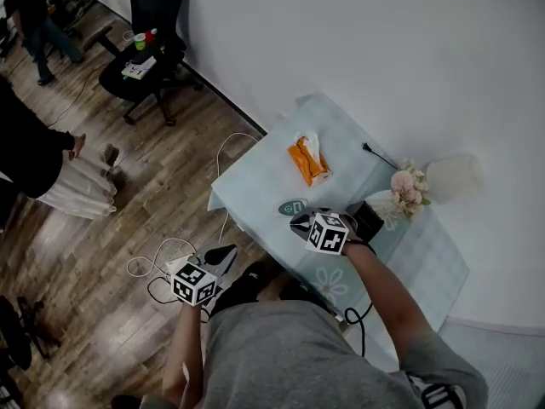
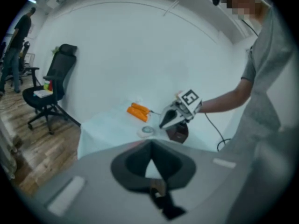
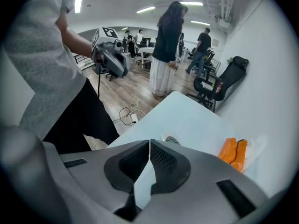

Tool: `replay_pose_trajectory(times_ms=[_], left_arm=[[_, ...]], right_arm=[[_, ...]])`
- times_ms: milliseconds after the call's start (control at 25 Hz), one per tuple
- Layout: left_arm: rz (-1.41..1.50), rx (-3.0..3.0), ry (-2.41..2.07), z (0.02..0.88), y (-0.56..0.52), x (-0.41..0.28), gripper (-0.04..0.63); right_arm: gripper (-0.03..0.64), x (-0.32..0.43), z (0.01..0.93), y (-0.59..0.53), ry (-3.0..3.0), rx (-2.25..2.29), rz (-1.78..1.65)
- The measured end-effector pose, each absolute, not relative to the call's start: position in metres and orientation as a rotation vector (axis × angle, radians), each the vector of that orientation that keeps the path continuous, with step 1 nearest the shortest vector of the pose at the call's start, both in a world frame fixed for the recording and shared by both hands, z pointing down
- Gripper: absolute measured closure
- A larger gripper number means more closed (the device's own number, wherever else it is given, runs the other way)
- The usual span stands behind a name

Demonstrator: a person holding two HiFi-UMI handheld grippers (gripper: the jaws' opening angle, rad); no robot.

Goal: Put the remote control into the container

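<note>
near the front edge of the table [image 1: 255,177], the remote control [image 1: 292,207] lies flat on the pale cloth. it's a small oval thing with a greenish face, out in the open and not inside anything. just on the wearer's side of it, the right gripper [image 1: 300,221] hangs over the cloth, nose tipped down. its fingers are pressed together with nothing between them, and in its own view the remote peeks out just past the tips. the container [image 1: 368,220], a dark box, sits just beside that gripper on the side away from the remote; whether box and gripper touch, can't tell. an orange packet [image 1: 307,161] lies farther along the table, well apart from the remote. pink flowers [image 1: 409,186] stand by the wall, next to the container. the left gripper [image 1: 226,254] is off the table's edge, over the wooden floor [image 1: 128,220], aimed toward the table, its fingers closed and empty too. a white cable [image 1: 157,258] coils on the floor near it. a black office chair [image 1: 149,24] stands by the wall, and a person [image 1: 51,169] in a dark top and white skirt stands on the floor.
</note>
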State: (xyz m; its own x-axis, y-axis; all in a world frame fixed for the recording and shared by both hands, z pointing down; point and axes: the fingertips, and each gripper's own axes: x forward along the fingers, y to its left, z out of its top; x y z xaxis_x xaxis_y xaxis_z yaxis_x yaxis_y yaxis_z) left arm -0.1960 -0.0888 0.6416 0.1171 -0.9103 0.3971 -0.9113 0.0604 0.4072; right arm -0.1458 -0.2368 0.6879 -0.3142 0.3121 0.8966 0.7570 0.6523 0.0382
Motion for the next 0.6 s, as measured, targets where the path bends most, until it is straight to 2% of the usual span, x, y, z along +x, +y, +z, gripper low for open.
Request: replay_pose_trajectory(times_ms=[320,400,600], left_arm=[[-0.072,1.703,-1.841,0.647,-0.07,-0.192,0.595],[-0.082,1.695,-1.84,0.648,-0.07,-0.191,0.595],[-0.075,1.698,-1.824,0.651,-0.082,-0.188,0.595]], right_arm=[[0.596,-0.145,0.706,-0.27,-1.736,-0.894,-0.674],[0.458,-0.149,0.706,-0.285,-1.726,-0.871,-0.697],[0.385,-0.154,0.721,-0.311,-1.681,-0.863,-0.742]])
